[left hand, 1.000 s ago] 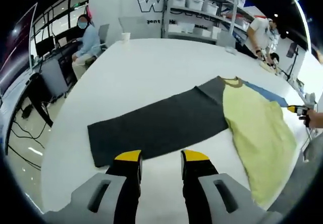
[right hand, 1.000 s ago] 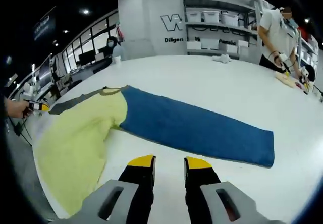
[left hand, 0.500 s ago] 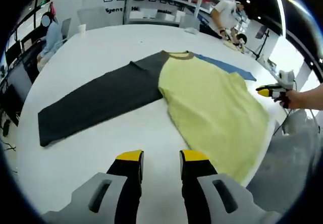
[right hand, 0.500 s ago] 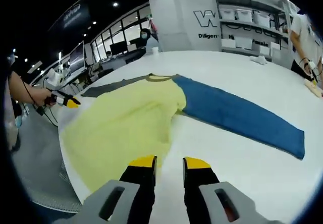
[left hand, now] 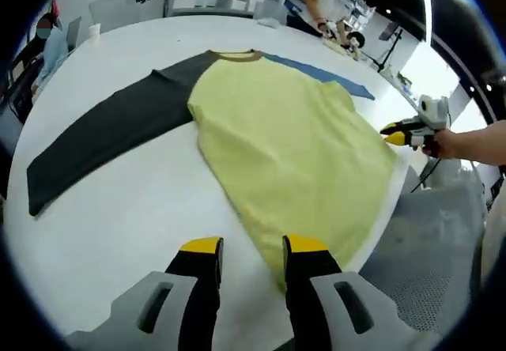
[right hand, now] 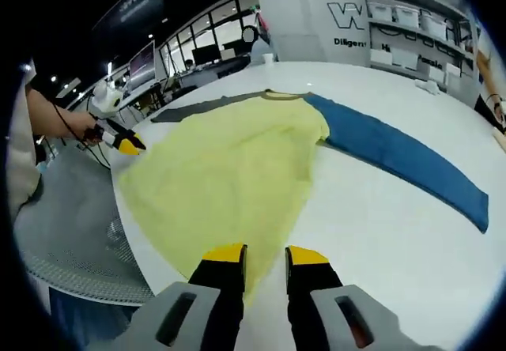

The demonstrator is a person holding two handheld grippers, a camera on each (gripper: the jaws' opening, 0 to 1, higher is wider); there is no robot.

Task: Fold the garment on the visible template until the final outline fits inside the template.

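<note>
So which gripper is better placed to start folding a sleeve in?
Neither clearly. The left gripper hovers open at the yellow hem, the dark sleeve on its side; the right gripper mirrors it, beside the blue sleeve.

A wide white bench (left hand: 118, 209) carries one garment (left hand: 292, 137) spread flat — yellow body, dark grey sleeve (left hand: 103, 137) stretched out one way, blue sleeve (right hand: 403, 157) the other. The yellow hem reaches the bench's near edge. Far back on the top sits a small white cup (left hand: 95, 29) — well apart from the garment.
</note>
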